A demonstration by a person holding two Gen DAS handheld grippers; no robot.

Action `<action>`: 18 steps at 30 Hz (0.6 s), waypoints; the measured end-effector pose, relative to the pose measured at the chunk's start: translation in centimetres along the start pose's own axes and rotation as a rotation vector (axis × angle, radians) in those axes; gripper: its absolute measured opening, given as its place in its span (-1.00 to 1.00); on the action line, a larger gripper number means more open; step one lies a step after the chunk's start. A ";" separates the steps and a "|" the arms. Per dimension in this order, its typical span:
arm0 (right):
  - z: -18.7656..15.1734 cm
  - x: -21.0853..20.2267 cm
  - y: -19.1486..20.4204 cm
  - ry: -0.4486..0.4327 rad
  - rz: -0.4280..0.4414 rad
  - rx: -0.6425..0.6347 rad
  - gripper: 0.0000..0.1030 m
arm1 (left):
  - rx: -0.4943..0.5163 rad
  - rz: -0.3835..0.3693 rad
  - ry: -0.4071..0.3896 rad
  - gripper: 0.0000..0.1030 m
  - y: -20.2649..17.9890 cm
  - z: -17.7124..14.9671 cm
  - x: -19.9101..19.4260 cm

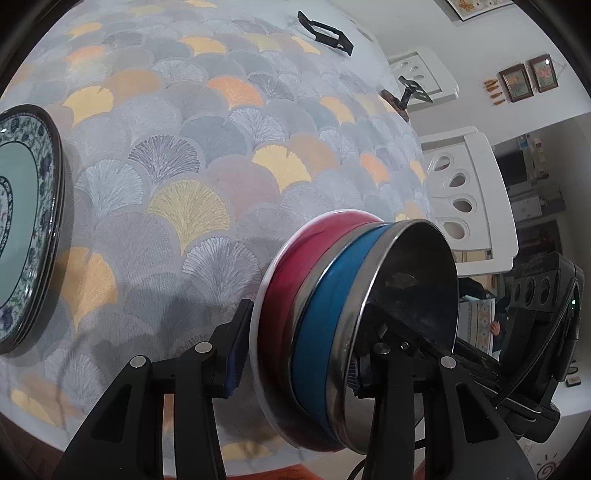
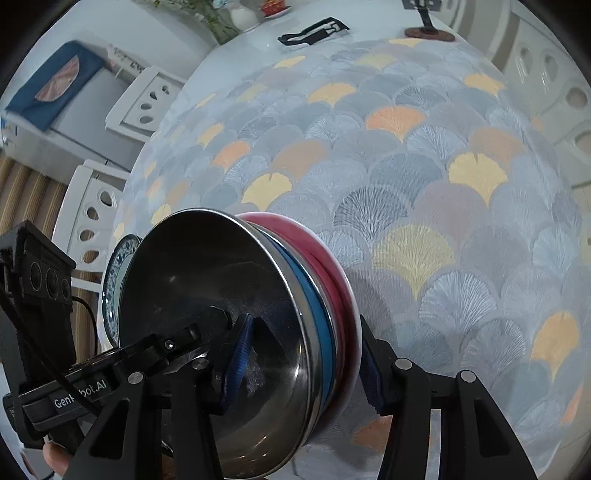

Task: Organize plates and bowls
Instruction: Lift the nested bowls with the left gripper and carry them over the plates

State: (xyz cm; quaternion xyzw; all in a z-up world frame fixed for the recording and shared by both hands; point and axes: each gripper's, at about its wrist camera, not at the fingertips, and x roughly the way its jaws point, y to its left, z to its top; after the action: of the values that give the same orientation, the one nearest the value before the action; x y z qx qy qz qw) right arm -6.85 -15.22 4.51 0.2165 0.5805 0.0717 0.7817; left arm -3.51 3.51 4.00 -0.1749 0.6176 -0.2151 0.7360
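A nested stack of bowls, red (image 1: 291,258) at the bottom, blue (image 1: 325,306) in the middle and steel (image 1: 413,266) on top, is held above the patterned tablecloth (image 1: 207,155). My left gripper (image 1: 295,354) is shut on one side of the stack's rims. My right gripper (image 2: 303,362) is shut on the opposite side, one finger inside the steel bowl (image 2: 207,295), the other under the red bowl (image 2: 332,266). The blue bowl (image 2: 317,314) shows between them. A stack of blue-patterned plates (image 1: 26,229) lies at the left; it shows behind the bowls in the right wrist view (image 2: 114,273).
White chairs (image 1: 469,195) stand along the table's edge, and others show in the right wrist view (image 2: 92,210). A black stand (image 1: 410,92) and a black flat object (image 1: 325,33) lie at the far end of the table. A vase (image 2: 240,14) stands beyond.
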 end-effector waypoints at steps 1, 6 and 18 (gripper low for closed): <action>0.2 -0.1 0.1 -0.002 -0.003 -0.001 0.00 | -0.002 -0.001 -0.004 -0.24 -0.1 0.0 -0.2; 0.9 -0.7 1.5 -0.012 -0.014 0.000 0.00 | -0.003 0.000 -0.032 -0.25 0.1 0.6 -1.8; 1.8 -1.7 11.7 -0.100 -0.023 -0.036 0.00 | 0.066 0.003 -0.132 -0.25 4.3 3.6 -10.3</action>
State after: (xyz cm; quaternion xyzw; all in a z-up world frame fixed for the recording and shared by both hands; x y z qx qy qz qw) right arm -4.05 -5.84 11.37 0.1992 0.5420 0.0621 0.8141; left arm -1.02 12.61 11.02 -0.1636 0.5606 -0.2222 0.7808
